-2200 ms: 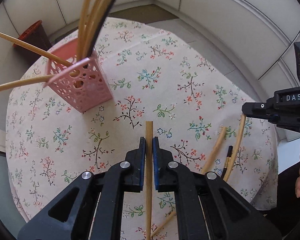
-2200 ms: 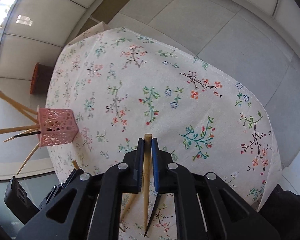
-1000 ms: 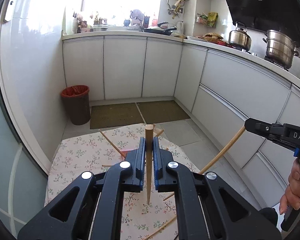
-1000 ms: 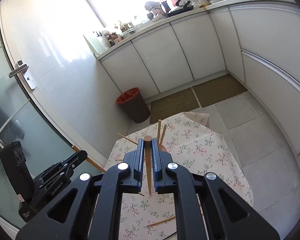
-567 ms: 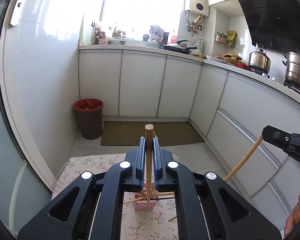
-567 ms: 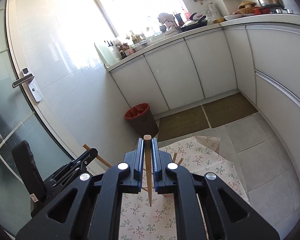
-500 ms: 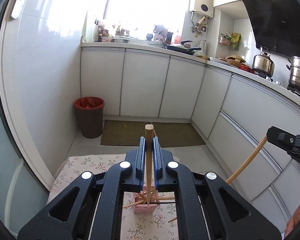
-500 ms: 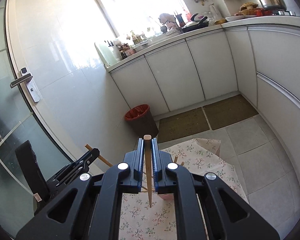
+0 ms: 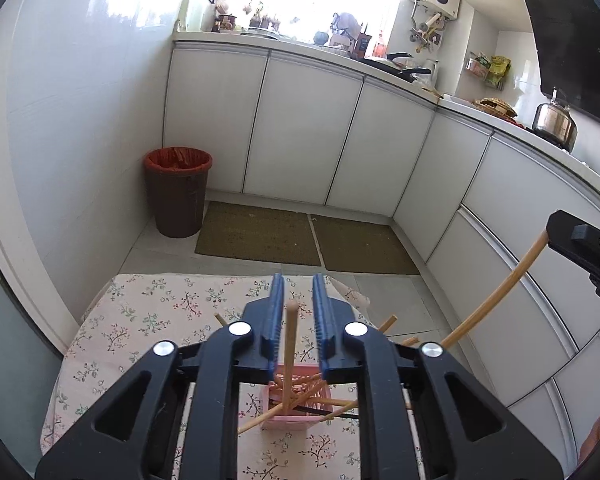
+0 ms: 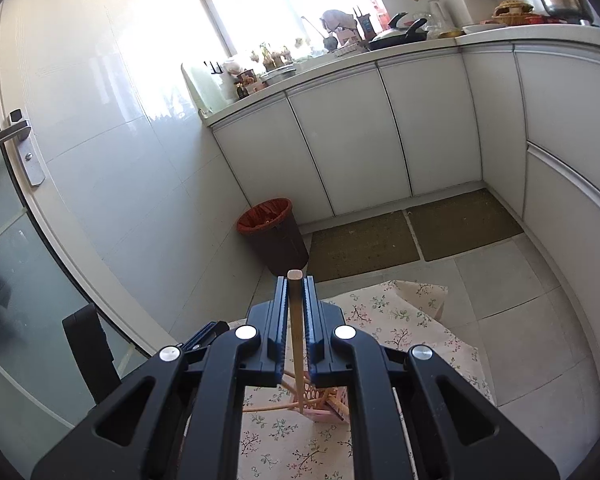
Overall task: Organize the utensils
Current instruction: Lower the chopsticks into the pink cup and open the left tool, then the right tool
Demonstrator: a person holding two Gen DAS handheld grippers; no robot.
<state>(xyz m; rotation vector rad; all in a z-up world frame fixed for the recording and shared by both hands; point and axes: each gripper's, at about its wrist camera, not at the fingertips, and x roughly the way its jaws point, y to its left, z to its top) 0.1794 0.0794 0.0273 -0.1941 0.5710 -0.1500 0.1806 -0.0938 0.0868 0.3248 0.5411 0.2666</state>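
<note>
A pink perforated holder (image 9: 296, 412) stands on the floral table, with several wooden chopsticks fanned out of it. My left gripper (image 9: 297, 294) is open right above it; a wooden chopstick (image 9: 289, 356) stands loose between its jaws, lower end in the holder. My right gripper (image 10: 296, 292) is shut on another wooden chopstick (image 10: 297, 340), held upright, its tip at the holder (image 10: 324, 402). The right gripper also shows at the right edge of the left wrist view (image 9: 580, 236) with its chopstick (image 9: 496, 292).
The table with the floral cloth (image 9: 148, 320) stands in a kitchen. A brown bin (image 9: 178, 192) and two floor mats (image 9: 260, 234) lie beyond it. White cabinets (image 9: 300, 128) run along the back and right. A glass door (image 10: 16, 240) is on the left.
My left gripper has opened and the chopstick it held has slid down into the holder. Both grippers have dropped slightly toward the holder. The right gripper stays shut on its chopstick.
</note>
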